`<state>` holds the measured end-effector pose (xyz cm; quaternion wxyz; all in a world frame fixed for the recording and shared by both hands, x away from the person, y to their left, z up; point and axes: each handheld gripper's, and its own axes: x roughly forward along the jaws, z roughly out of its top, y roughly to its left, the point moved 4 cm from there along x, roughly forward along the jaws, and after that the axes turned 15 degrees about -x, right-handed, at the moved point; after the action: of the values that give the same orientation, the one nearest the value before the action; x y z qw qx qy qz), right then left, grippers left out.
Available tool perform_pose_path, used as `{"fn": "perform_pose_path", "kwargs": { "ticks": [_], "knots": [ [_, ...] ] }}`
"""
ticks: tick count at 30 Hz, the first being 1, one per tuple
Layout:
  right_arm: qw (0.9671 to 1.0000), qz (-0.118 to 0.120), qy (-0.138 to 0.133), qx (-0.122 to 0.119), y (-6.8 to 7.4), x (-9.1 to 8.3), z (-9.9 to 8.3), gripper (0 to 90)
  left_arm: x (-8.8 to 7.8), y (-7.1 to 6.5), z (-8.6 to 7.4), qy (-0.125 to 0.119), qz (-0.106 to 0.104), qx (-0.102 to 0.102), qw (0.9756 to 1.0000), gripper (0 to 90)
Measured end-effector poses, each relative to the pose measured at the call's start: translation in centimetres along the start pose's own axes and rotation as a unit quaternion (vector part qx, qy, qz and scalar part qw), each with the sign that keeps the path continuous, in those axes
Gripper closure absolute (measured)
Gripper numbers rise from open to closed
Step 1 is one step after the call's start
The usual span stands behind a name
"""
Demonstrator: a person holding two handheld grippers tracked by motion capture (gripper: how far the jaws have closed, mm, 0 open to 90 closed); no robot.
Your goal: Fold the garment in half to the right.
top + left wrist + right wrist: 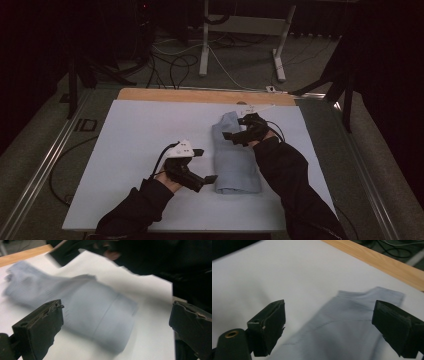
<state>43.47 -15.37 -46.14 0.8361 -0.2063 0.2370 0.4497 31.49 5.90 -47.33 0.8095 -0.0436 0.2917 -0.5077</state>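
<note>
I see a folded pale blue cloth (235,157) lying flat on the white sheet (130,130) that covers the table, right of the sheet's middle and running from near its far edge toward the near edge. The fold nearest me looks rolled over, though the left gripper view is blurred, so I would not swear to it.

My left gripper (206,165) sits just beside the cloth's left edge, near its lower end. Its jaws stand wide apart with nothing between them, and they do not touch the fabric.

My right gripper (235,128) hangs over the cloth's far end, close to the sheet's far edge and the bare wooden strip (200,96) beyond it. Its jaws are also spread wide. In the right gripper view the cloth (347,327) lies below and between them, not pinched.
</note>
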Motion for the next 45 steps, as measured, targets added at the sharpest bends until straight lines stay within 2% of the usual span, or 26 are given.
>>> {"fn": "perform_pose_path", "kwargs": {
  "ticks": [3,5,6,7,10,12,18,19,20,22,23,24,26,29,30,31,34,38,40,45],
  "knots": [
    [0.9999,0.007,-0.007,-0.004,1.0,-0.4,0.0,11.5,-1.5,1.1,-0.9,-0.006,0.009,0.000,0.9999,0.1],
    [0.9997,0.018,-0.016,0.001,1.7,-0.6,-0.1,11.8,-2.4,1.8,-1.6,-0.014,0.012,-0.001,0.9998,0.1],
    [0.9997,0.019,-0.017,-0.005,2.1,-0.7,-0.2,14.9,-2.9,2.1,-2.0,-0.011,0.015,-0.002,0.9998,0.1],
    [0.9996,0.020,-0.013,-0.013,2.5,-0.7,-0.3,13.7,-3.3,2.4,-2.3,-0.012,0.019,-0.003,0.9997,0.1],
    [0.9993,0.035,-0.012,-0.010,3.9,-0.8,-0.9,16.3,-4.6,3.0,-3.2,-0.030,0.023,-0.016,0.9992,0.1],
    [0.9991,0.033,-0.016,-0.023,4.9,-0.9,-1.4,19.2,-5.5,3.3,-3.8,-0.039,0.027,-0.017,0.9987,0.1],
    [0.9976,0.064,-0.002,-0.027,7.5,-0.8,-3.4,17.2,-7.4,4.5,-6.2,-0.035,0.050,-0.043,0.9972,0.1],
    [0.9972,0.067,-0.003,-0.031,7.9,-0.8,-3.7,20.2,-7.7,4.6,-6.5,-0.037,0.051,-0.045,0.9970,0.1],
    [0.9970,0.069,-0.002,-0.036,8.2,-0.9,-3.9,30.6,-8.0,4.7,-6.8,-0.038,0.053,-0.045,0.9968,0.1],
    [0.9952,0.081,-0.002,-0.055,9.0,-1.0,-4.3,42.3,-8.6,4.9,-7.4,-0.040,0.060,-0.044,0.9964,0.1],
    [0.9947,0.076,0.002,-0.069,9.3,-1.1,-4.4,53.9,-8.8,5.0,-7.6,-0.042,0.062,-0.045,0.9962,0.1],
    [0.9936,0.074,0.006,-0.085,9.6,-1.1,-4.5,57.1,-9.0,5.1,-7.9,-0.044,0.062,-0.048,0.9959,0.1],
    [0.9923,0.079,0.008,-0.095,10.1,-1.1,-4.8,69.3,-9.3,5.3,-8.4,-0.046,0.061,-0.051,0.9958,0.1],
    [0.9891,0.075,0.026,-0.124,10.5,-0.9,-5.2,84.4,-9.7,5.5,-9.1,-0.048,0.064,-0.053,0.9954,0.1],
    [0.9892,0.074,0.026,-0.124,10.5,-0.9,-5.3,89.9,-9.8,5.5,-9.3,-0.049,0.063,-0.054,0.9953,0.1],
    [0.9888,0.071,0.026,-0.129,10.5,-0.9,-5.5,90.0,-9.9,5.5,-9.5,-0.050,0.062,-0.054,0.9954,0.1],
    [0.9872,0.079,0.032,-0.135,10.7,-0.7,-6.0,90.0,-10.0,5.5,-9.8,-0.048,0.064,-0.052,0.9954,0.1],
    [0.9861,0.090,0.041,-0.134,10.9,-0.1,-6.6,90.0,-10.4,5.5,-10.2,-0.053,0.067,-0.049,0.9951,0.1],
    [0.9862,0.098,0.044,-0.126,11.1,0.3,-7.1,90.0,-10.5,5.5,-10.2,-0.055,0.069,-0.050,0.9948,0.1],
    [0.9836,0.109,0.060,-0.130,11.8,1.1,-8.2,90.0,-10.5,5.6,-10.3,-0.055,0.068,-0.052,0.9948,0.1]
  ]
}}
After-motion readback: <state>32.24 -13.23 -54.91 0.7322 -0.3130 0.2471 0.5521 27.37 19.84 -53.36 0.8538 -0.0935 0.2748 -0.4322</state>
